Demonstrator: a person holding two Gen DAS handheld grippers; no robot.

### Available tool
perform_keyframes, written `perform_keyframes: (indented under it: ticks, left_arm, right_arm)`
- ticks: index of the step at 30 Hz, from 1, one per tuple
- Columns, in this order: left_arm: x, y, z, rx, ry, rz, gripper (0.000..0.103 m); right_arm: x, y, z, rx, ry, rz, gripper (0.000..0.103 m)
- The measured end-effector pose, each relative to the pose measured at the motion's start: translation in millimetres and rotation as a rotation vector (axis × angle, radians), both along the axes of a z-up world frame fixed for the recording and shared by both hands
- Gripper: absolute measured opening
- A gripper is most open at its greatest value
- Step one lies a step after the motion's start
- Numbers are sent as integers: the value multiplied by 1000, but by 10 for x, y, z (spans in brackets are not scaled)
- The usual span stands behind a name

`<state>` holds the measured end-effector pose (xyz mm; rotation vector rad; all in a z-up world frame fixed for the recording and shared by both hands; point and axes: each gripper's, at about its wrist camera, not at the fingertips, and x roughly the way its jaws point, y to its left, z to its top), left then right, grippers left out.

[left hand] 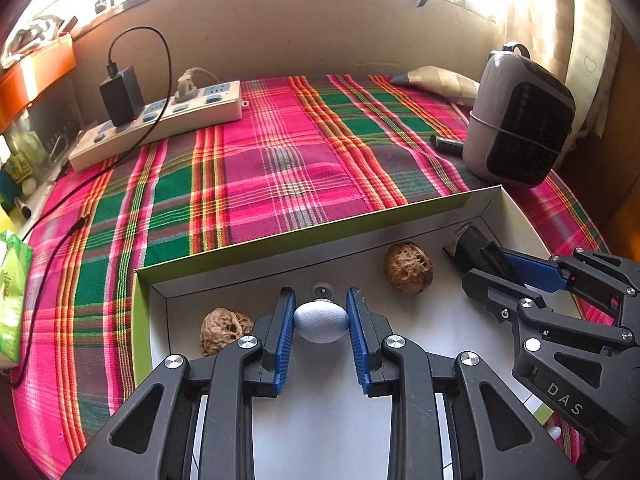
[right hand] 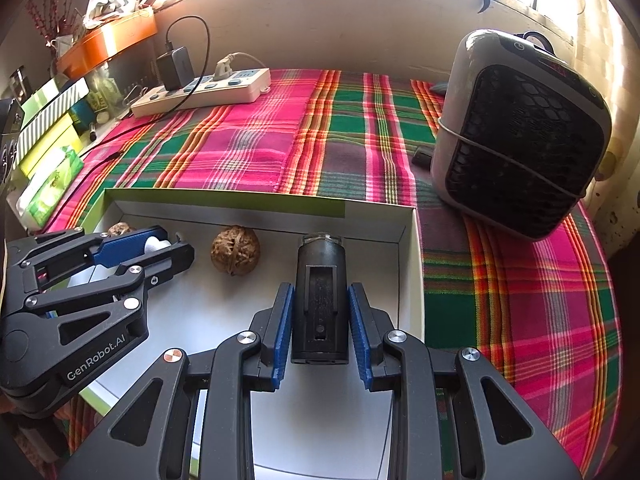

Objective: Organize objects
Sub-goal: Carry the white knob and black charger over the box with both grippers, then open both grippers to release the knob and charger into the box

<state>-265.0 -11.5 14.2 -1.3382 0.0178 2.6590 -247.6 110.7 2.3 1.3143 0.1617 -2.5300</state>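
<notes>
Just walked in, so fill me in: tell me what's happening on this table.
A person is sorting small things with two handheld grippers over a shallow white box on the plaid cloth. The left gripper has its jaws shut on a white egg-shaped object; the right gripper clamps a black cylindrical device. Two walnuts lie in the box.

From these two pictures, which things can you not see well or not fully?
- Second walnut: in the right wrist view, mostly hidden behind the left gripper.
- White egg-shaped thing: in that view only a sliver shows between the fingers.
- Black tube-shaped thing: in the left wrist view, partly covered by the right gripper.
- Box: its near wall is hidden by the grippers in both views.
</notes>
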Motion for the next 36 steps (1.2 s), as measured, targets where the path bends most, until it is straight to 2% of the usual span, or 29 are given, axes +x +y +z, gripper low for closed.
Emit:
perform_keyframes:
  ticks: [11,21,25,36]
  left_arm:
    - [2,-4,-4,-8,1,0,25]
    - [26,-31,-7,-10,0,6,32]
    - [43,-39,-11,-6,0,5,36]
    - [250,-313,104,2,33,30,36]
  right_arm:
    - [-11,-10,2,6,-1,-5,29]
    - [-3,-1,25,-9,-3,-15,29]
    - [17,4,43,-19,4,-12,41]
    - [141,11,117,-28,32,-23,41]
